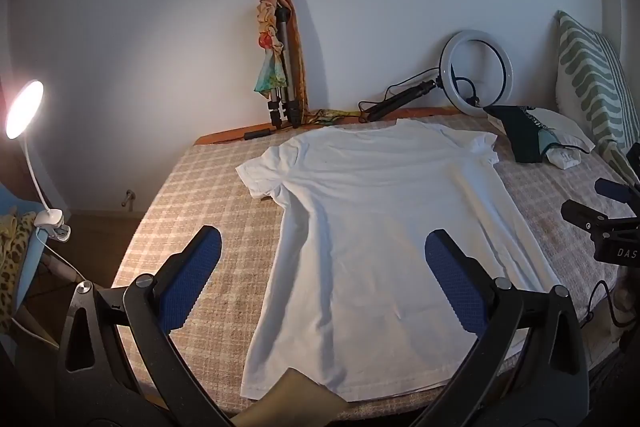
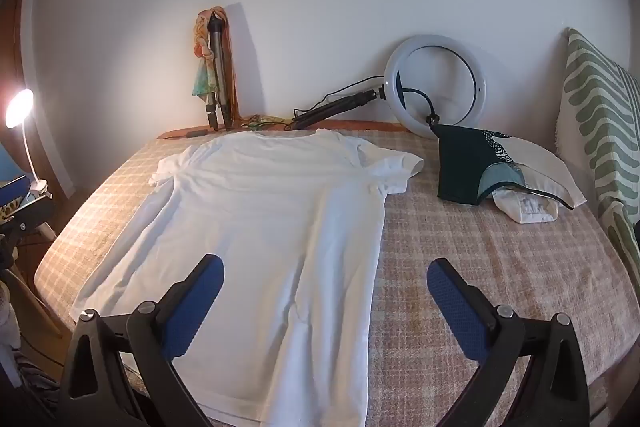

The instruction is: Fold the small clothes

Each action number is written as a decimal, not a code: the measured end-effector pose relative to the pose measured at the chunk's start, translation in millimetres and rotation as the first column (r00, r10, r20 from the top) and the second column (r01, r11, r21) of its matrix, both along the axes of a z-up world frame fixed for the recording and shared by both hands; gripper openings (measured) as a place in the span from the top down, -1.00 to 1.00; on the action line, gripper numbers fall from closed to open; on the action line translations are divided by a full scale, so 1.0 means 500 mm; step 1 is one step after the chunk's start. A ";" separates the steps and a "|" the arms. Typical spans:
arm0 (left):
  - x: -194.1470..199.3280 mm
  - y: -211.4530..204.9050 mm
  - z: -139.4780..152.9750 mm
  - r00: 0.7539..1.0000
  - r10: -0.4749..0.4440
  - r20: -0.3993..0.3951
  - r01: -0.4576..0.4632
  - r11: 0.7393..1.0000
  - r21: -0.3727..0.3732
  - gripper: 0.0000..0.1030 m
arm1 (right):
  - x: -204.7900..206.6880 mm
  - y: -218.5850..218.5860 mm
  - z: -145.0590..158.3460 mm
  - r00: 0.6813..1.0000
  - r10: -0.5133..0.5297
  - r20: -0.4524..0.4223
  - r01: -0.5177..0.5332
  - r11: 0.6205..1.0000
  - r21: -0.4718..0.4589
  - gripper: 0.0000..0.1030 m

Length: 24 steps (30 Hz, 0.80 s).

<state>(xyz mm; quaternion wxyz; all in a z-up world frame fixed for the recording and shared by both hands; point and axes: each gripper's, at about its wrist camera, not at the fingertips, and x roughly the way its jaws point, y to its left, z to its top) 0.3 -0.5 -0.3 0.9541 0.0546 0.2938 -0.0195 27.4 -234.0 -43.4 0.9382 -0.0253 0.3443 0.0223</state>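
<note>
A white T-shirt (image 1: 372,211) lies spread flat on the checked bed cover (image 1: 200,195), collar toward the wall and hem toward me. My left gripper (image 1: 324,259) hovers open above the shirt's lower left side, with nothing between its blue pads (image 1: 188,279). In the right wrist view the same T-shirt (image 2: 264,227) fills the left half of the bed. My right gripper (image 2: 326,283) hangs open over the shirt's lower right edge, empty. The right gripper's black body (image 1: 600,223) shows at the right edge of the left wrist view.
A ring light (image 2: 436,87) leans on the wall behind a dark green and white garment pile (image 2: 492,171). A striped pillow (image 2: 600,131) stands at the right. A folded tripod (image 1: 286,67) leans on the wall. A lit clip lamp (image 1: 24,107) stands left of the bed.
</note>
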 end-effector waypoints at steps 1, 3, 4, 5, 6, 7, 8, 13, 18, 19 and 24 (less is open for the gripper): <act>0.000 0.002 0.000 1.000 0.005 0.005 -0.005 1.000 -0.022 -1.00 | 0.001 0.000 0.000 1.000 0.000 -0.009 0.000 1.000 0.010 -1.00; 0.000 0.002 -0.001 1.000 0.004 0.002 -0.004 1.000 -0.023 -1.00 | 0.001 0.000 0.000 1.000 0.002 -0.009 -0.002 1.000 0.013 -0.99; 0.000 0.003 0.000 1.000 0.004 0.002 -0.004 1.000 -0.027 -1.00 | 0.001 0.000 0.000 1.000 0.001 -0.009 -0.001 1.000 0.015 -0.99; 0.000 0.003 0.000 1.000 0.004 0.001 -0.004 1.000 -0.029 -1.00 | 0.001 0.000 0.000 1.000 0.000 -0.008 0.000 1.000 0.015 -0.99; 0.000 0.003 0.000 1.000 0.005 0.000 -0.005 1.000 -0.028 -1.00 | 0.001 0.000 0.000 1.000 0.000 -0.008 0.000 1.000 0.013 -1.00; 0.000 0.003 0.000 1.000 0.004 -0.001 -0.004 1.000 -0.029 -1.00 | 0.000 0.000 0.000 1.000 0.000 -0.006 0.000 1.000 0.012 -1.00; -0.001 0.004 0.000 1.000 0.002 -0.002 -0.002 1.000 -0.028 -1.00 | 0.000 0.000 0.000 1.000 -0.001 -0.005 0.001 1.000 0.011 -0.99; 0.000 -0.001 0.007 1.000 0.004 -0.001 -0.004 1.000 -0.020 -1.00 | 0.000 0.001 -0.001 1.000 -0.001 -0.005 0.001 1.000 0.010 -1.00; 0.003 0.003 0.003 1.000 0.004 -0.005 -0.004 1.000 -0.022 -1.00 | 0.000 0.002 -0.001 1.000 0.000 -0.005 0.000 1.000 0.011 -0.99; 0.003 0.003 0.002 1.000 0.004 -0.006 -0.004 1.000 -0.022 -1.00 | 0.000 0.002 -0.001 1.000 -0.001 -0.005 0.001 1.000 0.011 -0.99; 0.003 0.003 0.003 1.000 0.005 -0.005 -0.005 1.000 -0.022 -1.00 | 0.000 0.002 0.000 1.000 -0.001 -0.005 0.001 1.000 0.011 -0.99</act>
